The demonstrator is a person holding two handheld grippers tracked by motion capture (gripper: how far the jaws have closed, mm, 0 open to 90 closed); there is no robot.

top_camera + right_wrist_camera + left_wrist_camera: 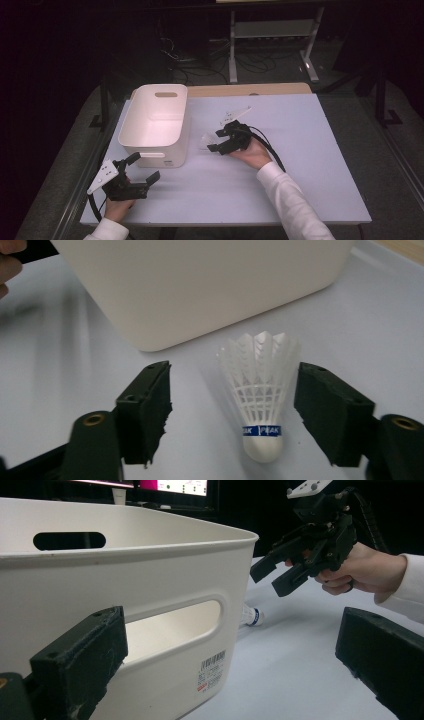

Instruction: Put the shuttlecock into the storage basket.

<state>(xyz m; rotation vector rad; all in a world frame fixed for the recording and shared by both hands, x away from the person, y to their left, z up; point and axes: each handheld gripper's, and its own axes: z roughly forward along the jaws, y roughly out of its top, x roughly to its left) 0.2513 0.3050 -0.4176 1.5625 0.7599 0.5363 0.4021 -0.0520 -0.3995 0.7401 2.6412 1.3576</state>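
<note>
Right gripper view: right gripper (pixel 235 415) jaws apart around shuttlecock (pixel 259 395), untouched, at lower centre; left gripper (pixel 142 167) jaws apart beside bin (pixel 155 125).

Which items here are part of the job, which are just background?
In play:
- shuttlecock, lying on the table between the open jaws of the right gripper, pads not touching it
- white bin next to it
- left gripper, open, by the bin's near end

Background:
- table
- metal stand behind the table
- floor cables
</note>
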